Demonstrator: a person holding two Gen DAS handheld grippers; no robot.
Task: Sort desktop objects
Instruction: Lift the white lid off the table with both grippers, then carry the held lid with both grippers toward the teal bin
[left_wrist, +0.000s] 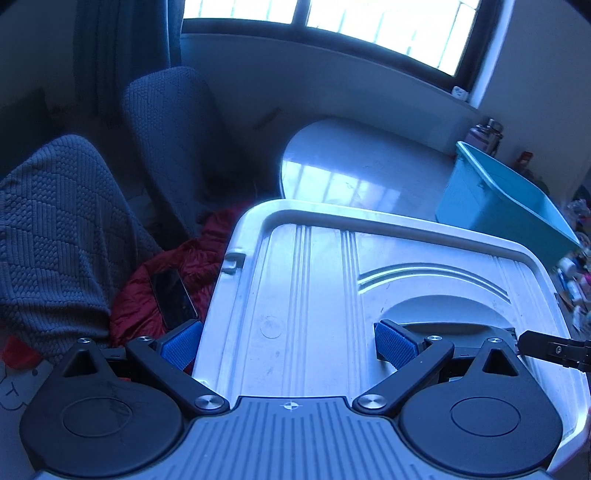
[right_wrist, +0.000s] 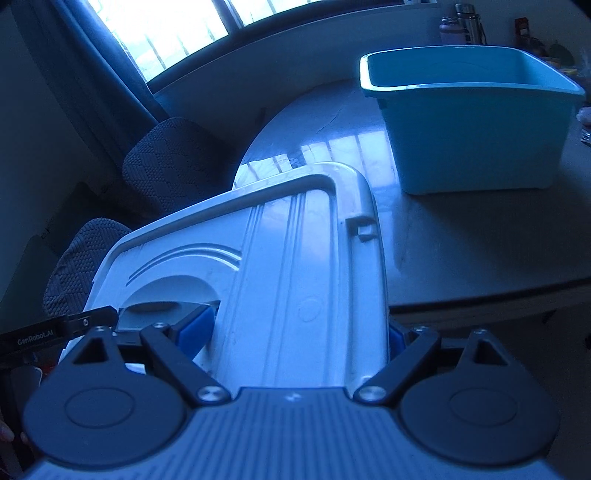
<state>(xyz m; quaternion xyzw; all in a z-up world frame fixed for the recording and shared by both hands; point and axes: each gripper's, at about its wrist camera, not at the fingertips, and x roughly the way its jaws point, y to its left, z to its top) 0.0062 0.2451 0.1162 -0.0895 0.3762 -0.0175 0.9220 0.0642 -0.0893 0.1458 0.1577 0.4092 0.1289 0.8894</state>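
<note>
Both claws are clamped on one white lid (left_wrist: 314, 295): my left claw (left_wrist: 291, 343) spans its left half, one blue pad on the outer rim and the other in the handle recess, and my right claw (right_wrist: 299, 332) holds the right half the same way. Jaws on each stand wide, pads pressing the plastic.

I hold the lid tilted in the air, its far edge over the near part of the surface (right_wrist: 461, 229). It is not resting on anything that I can see.

A teal bin (right_wrist: 476, 122) stands open on the surface beyond the lid, well apart from it. Its inside, as far as the right view shows, looks empty.

Small bottles and clutter (left_wrist: 572, 273) lie at the right edge of the left view, too blurred to identify.

Judgement: sorting has barely begun. The lid must first be set down; the loose items remain to be placed.
</note>
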